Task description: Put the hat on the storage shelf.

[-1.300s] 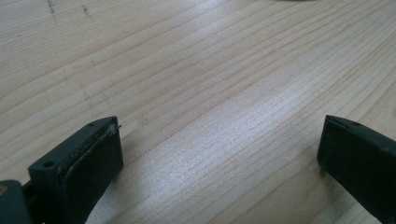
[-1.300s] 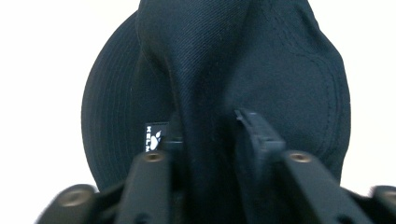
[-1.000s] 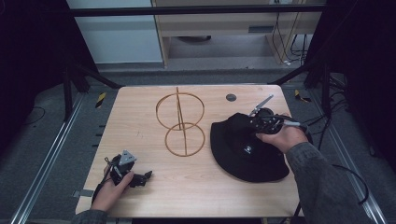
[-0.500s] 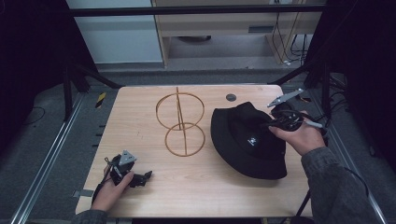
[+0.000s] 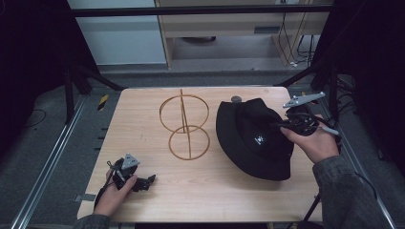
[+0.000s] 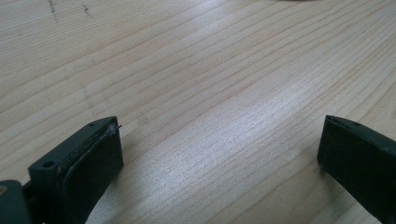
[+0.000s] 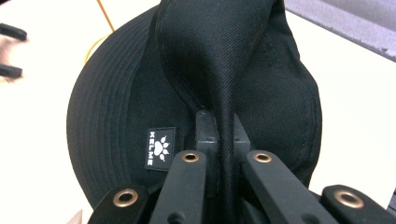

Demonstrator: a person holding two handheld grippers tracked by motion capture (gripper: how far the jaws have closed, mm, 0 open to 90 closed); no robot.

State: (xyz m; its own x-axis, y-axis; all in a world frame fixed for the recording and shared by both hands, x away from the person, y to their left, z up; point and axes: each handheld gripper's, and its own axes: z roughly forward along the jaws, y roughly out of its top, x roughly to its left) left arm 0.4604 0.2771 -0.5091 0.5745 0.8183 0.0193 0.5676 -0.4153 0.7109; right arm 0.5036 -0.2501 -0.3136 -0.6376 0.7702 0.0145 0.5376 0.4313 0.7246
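The left gripper [image 5: 143,182] lay unmoved at the near left of the table [image 5: 143,119], jaws wide over bare wood. The gold wire stand [image 5: 184,125] stayed mid-table. At the right, the right gripper [image 5: 279,126], jaws clamped on a fold of the black bucket hat [image 5: 250,140], had drawn rightward, lifting the brim; likely a pick-up toward the stand.

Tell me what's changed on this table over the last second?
The right claw, pinching a fold of the black hat, pulled back toward the table's right edge, tugging the hat's top that way. The left claw stayed open at the near left corner, and the wire stand didn't move.
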